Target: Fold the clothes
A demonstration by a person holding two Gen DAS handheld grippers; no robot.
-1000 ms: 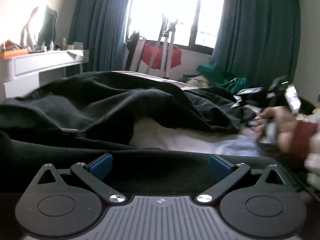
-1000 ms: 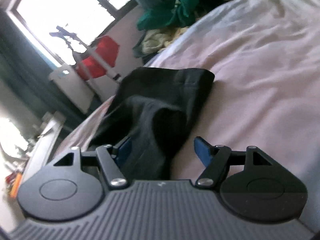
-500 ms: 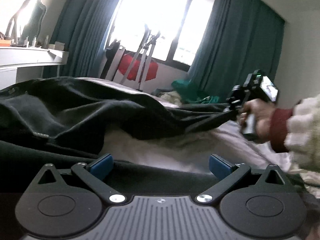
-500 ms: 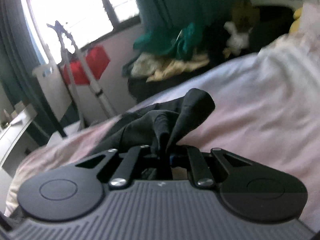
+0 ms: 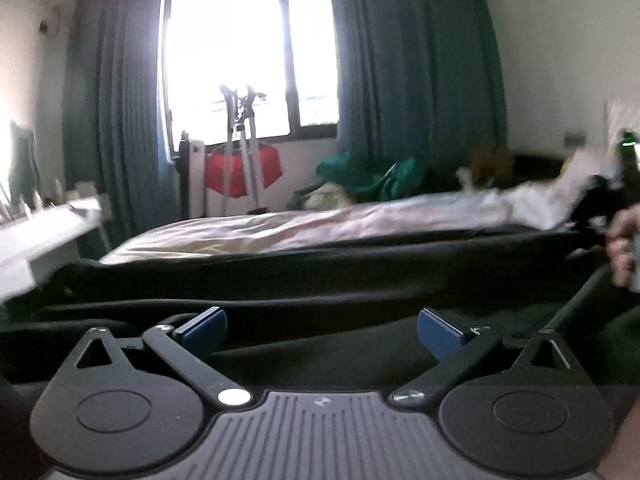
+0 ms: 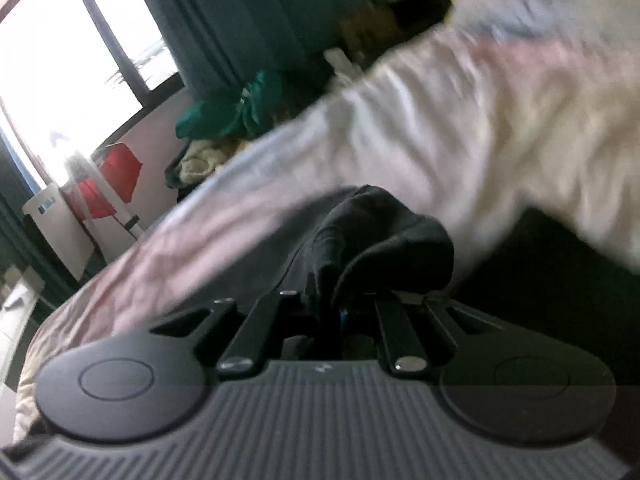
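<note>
Jaws on your right gripper point(image 6: 326, 306) are pinched together on a bunched fold of the black garment point(image 6: 384, 236), which rises toward 12 o'clock from the fingers. Your left gripper point(image 5: 322, 330) has its blue pads point(image 5: 202, 326) wide apart, with dark cloth lying between them untouched. That garment stretches across the pale bed point(image 5: 248, 232) toward 3 o'clock, where your right hand point(image 5: 624, 246) pulls it taut. No container shows clearly; a green heap point(image 5: 368, 176) sits beyond the bed at 1 o'clock.
</note>
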